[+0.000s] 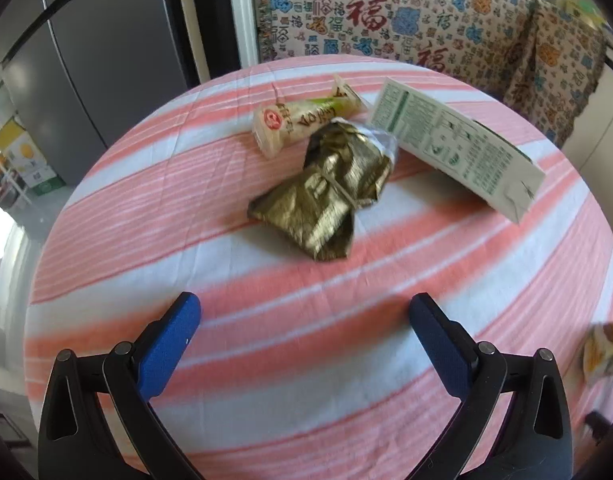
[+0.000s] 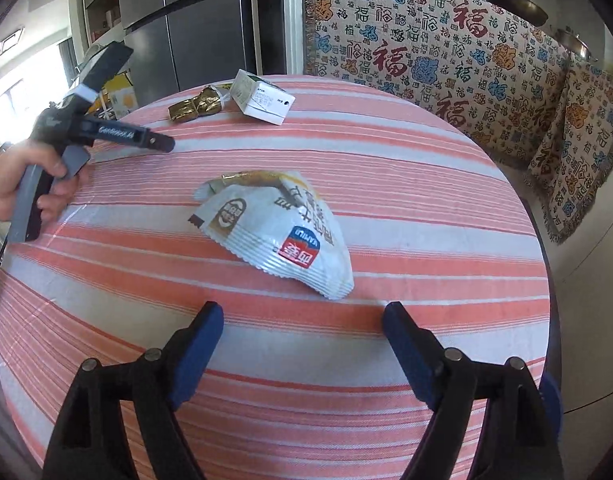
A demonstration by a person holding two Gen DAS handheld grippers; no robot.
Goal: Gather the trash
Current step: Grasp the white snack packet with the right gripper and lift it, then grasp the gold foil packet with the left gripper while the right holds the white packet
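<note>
Left gripper (image 1: 304,316) at bottom of left wrist view, jaws wide apart, nothing between them, over striped tablecloth (image 1: 386,320). Gold wrapper (image 1: 326,188) lay at frame centre, crumpled, touching cone wrapper (image 1: 298,120) above it; carton (image 1: 454,140) lay just right of both. Right gripper (image 2: 302,320) at bottom of right wrist view, jaws spread, empty. White bag (image 2: 282,232) lay flat on cloth just ahead of its tips, untouched. Hand (image 2: 22,188) at left edge held other gripper's handle.
</note>
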